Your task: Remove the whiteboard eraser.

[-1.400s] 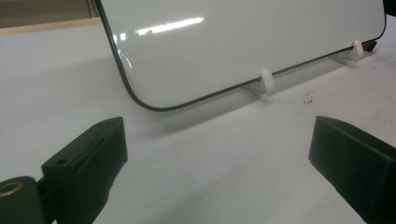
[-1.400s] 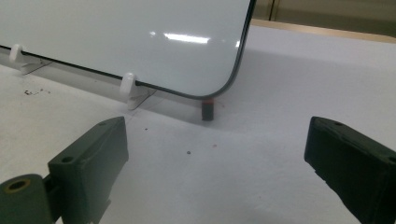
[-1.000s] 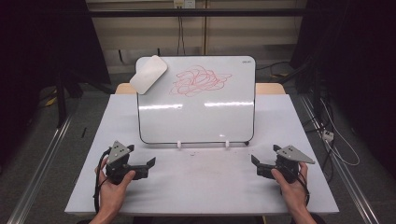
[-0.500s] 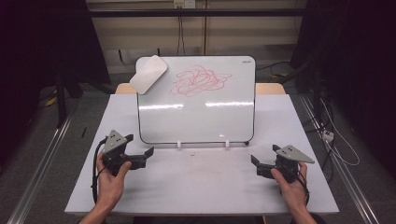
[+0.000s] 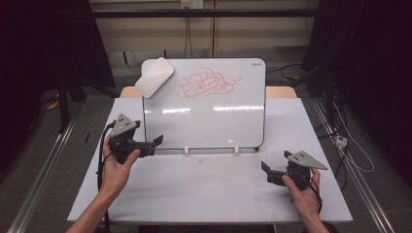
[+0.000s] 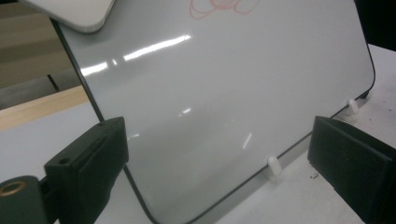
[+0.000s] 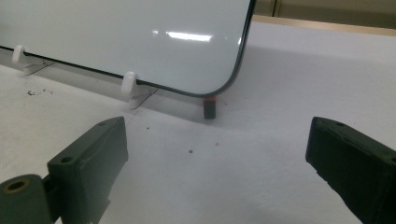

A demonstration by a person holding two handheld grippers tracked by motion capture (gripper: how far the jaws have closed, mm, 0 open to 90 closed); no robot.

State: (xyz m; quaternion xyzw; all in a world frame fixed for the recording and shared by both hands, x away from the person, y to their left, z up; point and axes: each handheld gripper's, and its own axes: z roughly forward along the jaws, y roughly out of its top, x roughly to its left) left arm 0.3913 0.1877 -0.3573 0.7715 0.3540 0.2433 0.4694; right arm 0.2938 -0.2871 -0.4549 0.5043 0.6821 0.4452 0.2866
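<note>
Eraser sits on the whiteboard's top corner, up and ahead of my left gripper, whose jaws just widened, empty. I'd approach squarely; its edge looks, perhaps, overhanging. Right gripper waits open.

White table carried a whiteboard, propped upright and leaning back near the far edge, resting on two small white pegs and a dark foot at its right lower corner. Red scribble sat on the board's upper part. White eraser stuck at its top left corner, tilted. Table top showed a few dark specks in front of the board. A wooden strip ran behind the table's far edge.
</note>
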